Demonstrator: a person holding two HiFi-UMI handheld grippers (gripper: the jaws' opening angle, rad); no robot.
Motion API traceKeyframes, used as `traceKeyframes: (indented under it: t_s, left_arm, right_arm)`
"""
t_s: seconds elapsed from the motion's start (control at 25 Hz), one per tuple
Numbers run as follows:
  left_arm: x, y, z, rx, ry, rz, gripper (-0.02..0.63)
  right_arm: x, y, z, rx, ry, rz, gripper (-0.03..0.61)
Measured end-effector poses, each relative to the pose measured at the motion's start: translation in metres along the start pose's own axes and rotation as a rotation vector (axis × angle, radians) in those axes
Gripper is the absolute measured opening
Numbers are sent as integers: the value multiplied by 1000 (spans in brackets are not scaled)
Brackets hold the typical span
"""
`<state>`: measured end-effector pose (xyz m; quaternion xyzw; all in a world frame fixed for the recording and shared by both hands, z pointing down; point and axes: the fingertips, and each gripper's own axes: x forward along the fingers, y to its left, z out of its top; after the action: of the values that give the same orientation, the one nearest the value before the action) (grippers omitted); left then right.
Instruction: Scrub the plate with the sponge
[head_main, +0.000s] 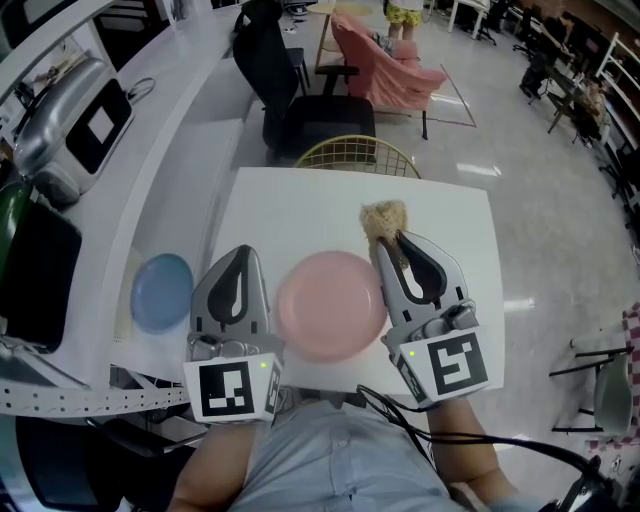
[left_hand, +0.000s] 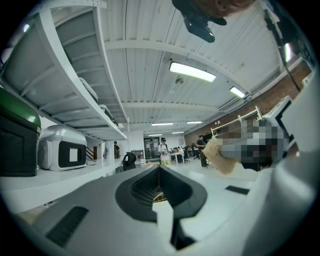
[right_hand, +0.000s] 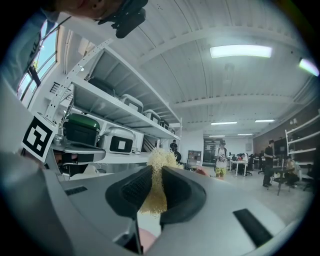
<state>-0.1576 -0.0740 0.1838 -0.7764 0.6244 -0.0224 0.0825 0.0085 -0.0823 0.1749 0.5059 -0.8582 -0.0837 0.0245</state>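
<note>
A pink plate (head_main: 331, 304) lies on the white table (head_main: 300, 210) between my two grippers. My right gripper (head_main: 392, 243) is shut on a tan, fibrous sponge (head_main: 384, 220), held just past the plate's upper right rim. In the right gripper view the sponge (right_hand: 154, 185) is pinched between the dark pads and sticks out above them. My left gripper (head_main: 243, 252) hovers at the plate's left side, jaws shut with nothing between them. In the left gripper view the sponge (left_hand: 218, 156) shows at the right, in front of a mosaic patch.
A blue plate (head_main: 162, 290) lies on the table's left part. A yellow wire chair (head_main: 357, 155) stands at the far edge, a black office chair (head_main: 290, 90) behind it. Shelves with a silver case (head_main: 70, 120) run along the left.
</note>
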Motion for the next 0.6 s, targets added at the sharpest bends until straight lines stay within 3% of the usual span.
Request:
traceKeyframes:
  t_s: [0.6]
  left_arm:
    - [2, -3, -5, -5, 15, -7, 15]
  right_arm:
    - [0, -3, -5, 5, 20, -8, 67]
